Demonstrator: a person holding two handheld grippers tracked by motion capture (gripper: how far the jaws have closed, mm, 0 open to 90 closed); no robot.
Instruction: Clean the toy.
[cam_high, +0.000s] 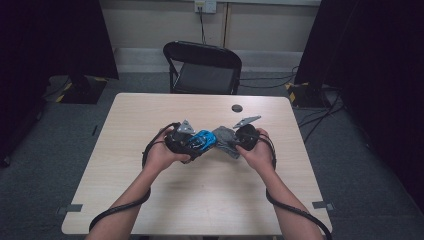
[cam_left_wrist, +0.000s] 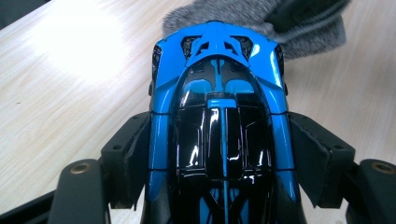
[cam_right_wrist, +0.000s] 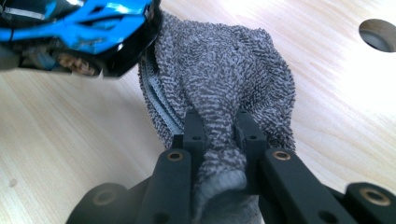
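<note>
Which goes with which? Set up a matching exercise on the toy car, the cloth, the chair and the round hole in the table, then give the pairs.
Things:
1. toy car
2. cloth
3. chair
4. hole

States or places:
A. beyond the table's far edge
B. pinched in the right gripper
C. clamped in the left gripper
D. in the tabletop, far side

Pairs: 1-C, 2-B, 3-A, 4-D
</note>
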